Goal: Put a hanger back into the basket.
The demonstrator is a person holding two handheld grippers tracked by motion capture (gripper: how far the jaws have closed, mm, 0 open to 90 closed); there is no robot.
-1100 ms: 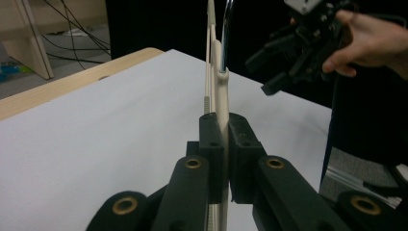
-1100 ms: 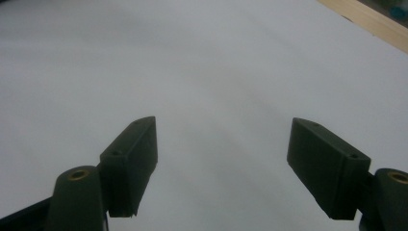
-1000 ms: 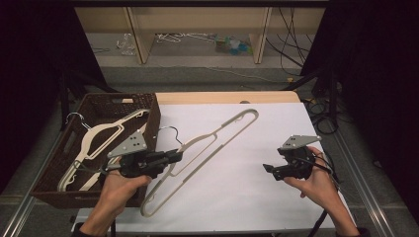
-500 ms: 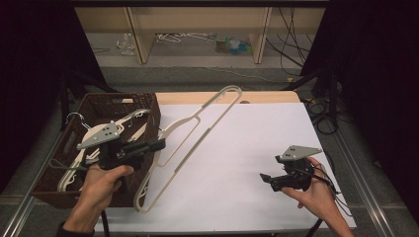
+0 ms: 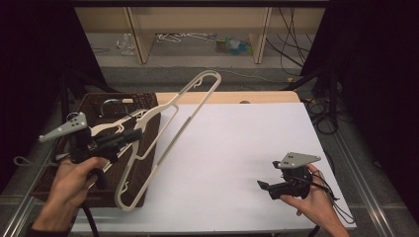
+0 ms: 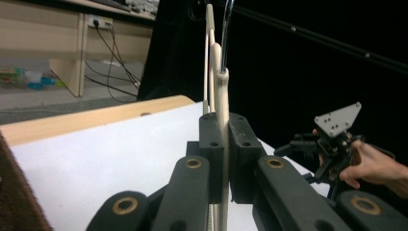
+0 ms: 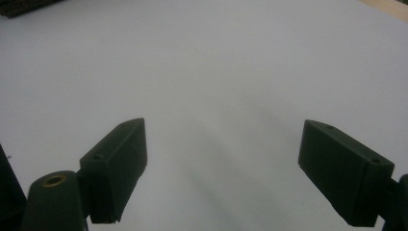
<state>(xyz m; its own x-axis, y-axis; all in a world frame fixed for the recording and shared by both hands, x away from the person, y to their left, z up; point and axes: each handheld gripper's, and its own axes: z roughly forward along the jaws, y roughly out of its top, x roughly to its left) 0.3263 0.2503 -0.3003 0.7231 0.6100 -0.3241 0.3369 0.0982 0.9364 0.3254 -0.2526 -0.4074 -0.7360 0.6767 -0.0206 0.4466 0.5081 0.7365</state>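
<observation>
left gripper [image 5: 129, 137] clamping cream hanger [image 5: 170, 129], tilting mid-left above basket [image 5: 84, 190] | right gripper [image 7: 221, 168] jaws having just been opening, wide, nothing between | advice: lowering flat onto hangers, clearing rim

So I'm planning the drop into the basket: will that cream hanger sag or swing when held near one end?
Probably stiff: the cream hanger keeps its shape lifted in the left gripper. Likely light. It may pivot, since most of it overhangs the grip.
</observation>
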